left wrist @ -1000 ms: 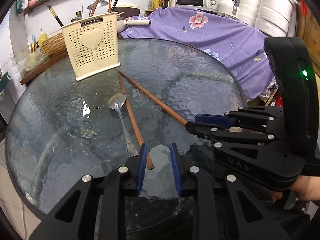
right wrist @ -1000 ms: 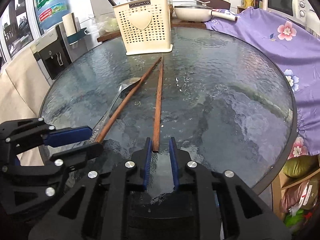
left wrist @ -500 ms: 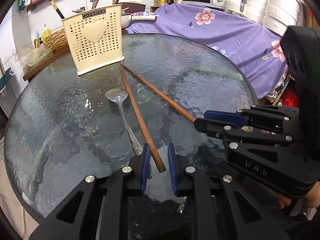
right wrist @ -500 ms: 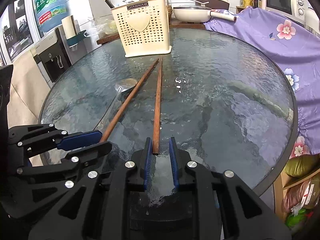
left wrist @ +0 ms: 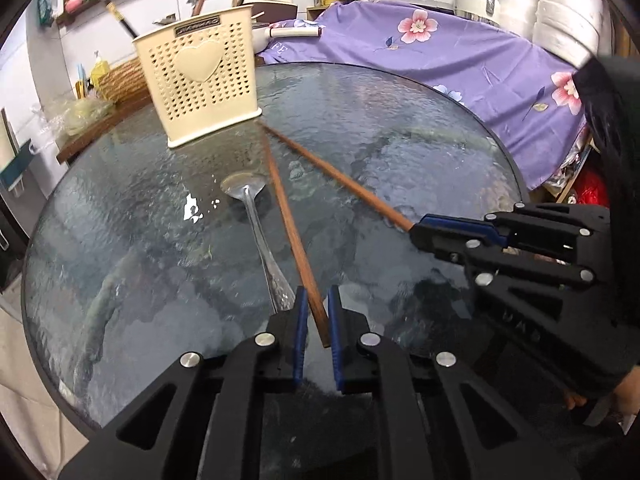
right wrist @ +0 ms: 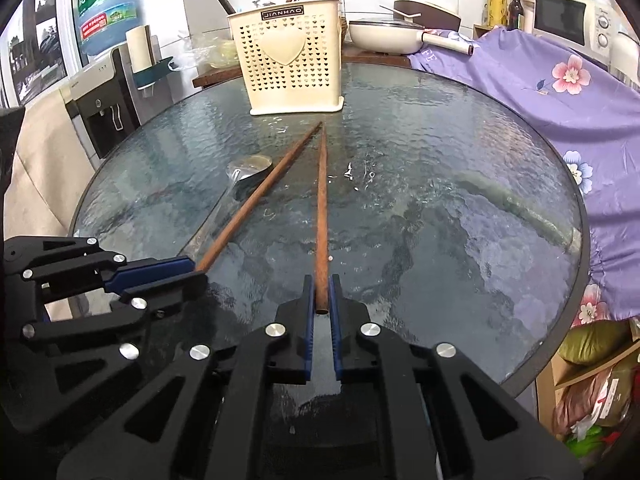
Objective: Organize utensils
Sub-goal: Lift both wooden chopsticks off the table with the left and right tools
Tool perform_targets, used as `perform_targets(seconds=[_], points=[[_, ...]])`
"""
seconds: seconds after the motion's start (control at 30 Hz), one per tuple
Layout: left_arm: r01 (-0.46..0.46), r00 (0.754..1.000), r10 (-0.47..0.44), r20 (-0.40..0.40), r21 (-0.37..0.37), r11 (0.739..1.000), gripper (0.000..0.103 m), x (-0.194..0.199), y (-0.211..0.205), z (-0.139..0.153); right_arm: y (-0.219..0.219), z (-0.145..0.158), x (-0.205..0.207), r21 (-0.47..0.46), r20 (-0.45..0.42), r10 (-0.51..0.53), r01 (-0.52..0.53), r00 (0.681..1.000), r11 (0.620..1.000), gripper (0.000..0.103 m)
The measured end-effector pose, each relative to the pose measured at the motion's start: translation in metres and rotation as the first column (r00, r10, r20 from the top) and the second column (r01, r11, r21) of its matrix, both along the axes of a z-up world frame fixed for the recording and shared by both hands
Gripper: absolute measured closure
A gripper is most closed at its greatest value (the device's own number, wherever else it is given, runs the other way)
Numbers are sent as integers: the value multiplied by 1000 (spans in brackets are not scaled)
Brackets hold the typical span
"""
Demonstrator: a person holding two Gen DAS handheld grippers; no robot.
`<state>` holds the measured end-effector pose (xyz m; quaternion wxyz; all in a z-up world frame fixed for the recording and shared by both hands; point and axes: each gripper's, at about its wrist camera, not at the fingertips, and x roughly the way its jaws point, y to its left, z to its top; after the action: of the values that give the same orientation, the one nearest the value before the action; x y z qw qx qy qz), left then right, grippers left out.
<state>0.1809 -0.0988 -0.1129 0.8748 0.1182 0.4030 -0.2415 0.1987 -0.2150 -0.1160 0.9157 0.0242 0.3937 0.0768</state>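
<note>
While both tongs had just closed, left tongs [left wrist: 318, 318] and right tongs [right wrist: 321, 294] each clamped one chopstick's [left wrist: 294, 240] butt end near the counter's [left wrist: 420, 128] near edge; light, stiff, slippery wood, likely to pivot.

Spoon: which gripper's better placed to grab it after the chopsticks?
Left gripper: the spoon handle ends beside its finger. Right gripper is farther off. Both jaws have just been closing, each on a chopstick.
</note>
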Motion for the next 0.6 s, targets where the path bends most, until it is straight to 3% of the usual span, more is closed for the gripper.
perform_targets(seconds=[0.2,0.37,0.6], points=[[-18,1000,18,-5,-73,997,95,-1,22,11,-6,0,-9,25,24,-3,2,1000,1000,95],[-29,995,38,95,-101,994,95,-7,27,36,-7,13,-18,16,89,-8,6,996,1000,95],[-58,971,103,217,-203,977,100,-11,41,77,-13,53,-22,25,215,-18,13,977,1000,95]])
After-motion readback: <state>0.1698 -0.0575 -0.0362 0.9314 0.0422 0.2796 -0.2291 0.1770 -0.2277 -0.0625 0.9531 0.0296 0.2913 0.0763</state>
